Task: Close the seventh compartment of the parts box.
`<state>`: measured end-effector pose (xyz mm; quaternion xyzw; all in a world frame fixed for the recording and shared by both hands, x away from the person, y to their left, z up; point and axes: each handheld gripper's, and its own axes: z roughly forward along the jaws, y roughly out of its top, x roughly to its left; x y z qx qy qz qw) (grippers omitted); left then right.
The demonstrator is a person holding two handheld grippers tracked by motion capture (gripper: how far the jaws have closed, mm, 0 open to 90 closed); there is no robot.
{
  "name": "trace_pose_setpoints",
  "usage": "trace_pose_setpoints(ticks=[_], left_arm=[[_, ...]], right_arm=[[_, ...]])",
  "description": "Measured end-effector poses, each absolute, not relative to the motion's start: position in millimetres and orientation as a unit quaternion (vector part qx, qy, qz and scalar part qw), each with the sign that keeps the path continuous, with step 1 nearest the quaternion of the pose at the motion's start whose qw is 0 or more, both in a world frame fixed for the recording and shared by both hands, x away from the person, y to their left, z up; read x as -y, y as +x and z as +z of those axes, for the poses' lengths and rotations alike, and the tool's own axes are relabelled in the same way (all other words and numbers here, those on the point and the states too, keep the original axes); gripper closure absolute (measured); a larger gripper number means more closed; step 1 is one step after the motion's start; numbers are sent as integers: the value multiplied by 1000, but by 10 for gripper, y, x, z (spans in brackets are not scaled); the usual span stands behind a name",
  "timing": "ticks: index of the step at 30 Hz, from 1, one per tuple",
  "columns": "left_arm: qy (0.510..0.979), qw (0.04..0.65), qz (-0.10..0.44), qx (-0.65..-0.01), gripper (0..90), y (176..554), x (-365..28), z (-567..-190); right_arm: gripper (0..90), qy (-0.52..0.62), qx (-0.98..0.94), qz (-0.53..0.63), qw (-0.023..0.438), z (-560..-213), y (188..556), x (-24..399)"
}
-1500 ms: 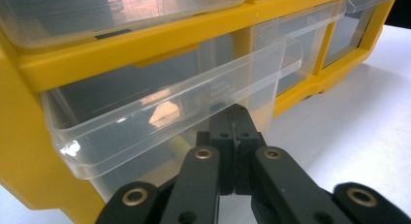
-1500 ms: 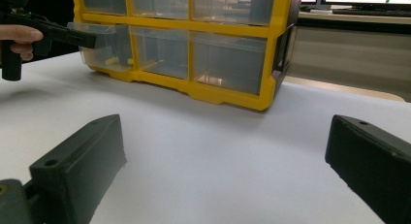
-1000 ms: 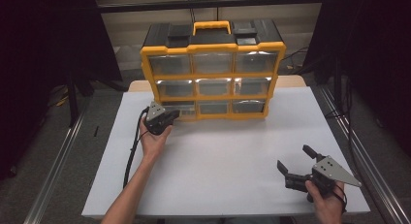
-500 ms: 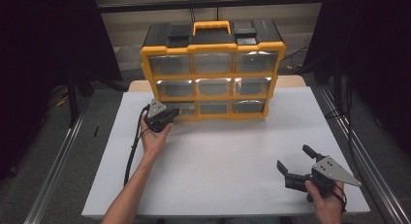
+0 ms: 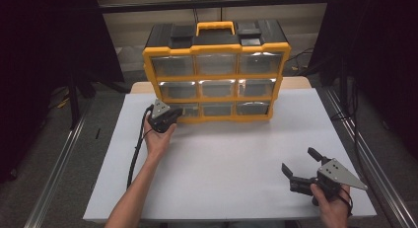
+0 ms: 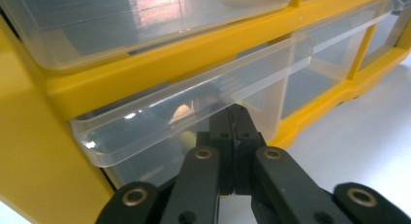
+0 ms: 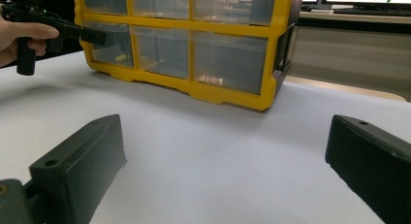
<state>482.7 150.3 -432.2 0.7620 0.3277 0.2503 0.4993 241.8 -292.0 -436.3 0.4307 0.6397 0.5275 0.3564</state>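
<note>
Clear bottom-left drawer (image 6: 194,112) meets the left gripper's (image 6: 235,120) closed, empty jaws; right gripper's (image 5: 301,168) jaws gape.

The left gripper (image 6: 234,118) rises from six o'clock with its two black jaws pressed flat together, tips at the front lip of a clear plastic drawer (image 6: 194,103), bottom row of a yellow organizer frame (image 6: 160,64). Toward ten o'clock sits another clear drawer (image 6: 121,20). At three o'clock lie further clear drawers (image 6: 329,59), and white tabletop (image 6: 358,136) at four o'clock.
</note>
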Motion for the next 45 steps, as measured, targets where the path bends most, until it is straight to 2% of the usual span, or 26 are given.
trace_pose_setpoints(ticks=[28,41,45], left_arm=[[760,500,249,-332,898,4890,-1502,-4356],[768,497,243,-323,812,4817,-1466,-4363],[766,498,243,-326,753,4775,-1502,-4387]], right_arm=[[6,432,-640,529,352,-4377,2428,2950],[6,431,-638,530,355,-4366,2419,2960],[6,431,-637,530,357,-4362,2408,2953]])
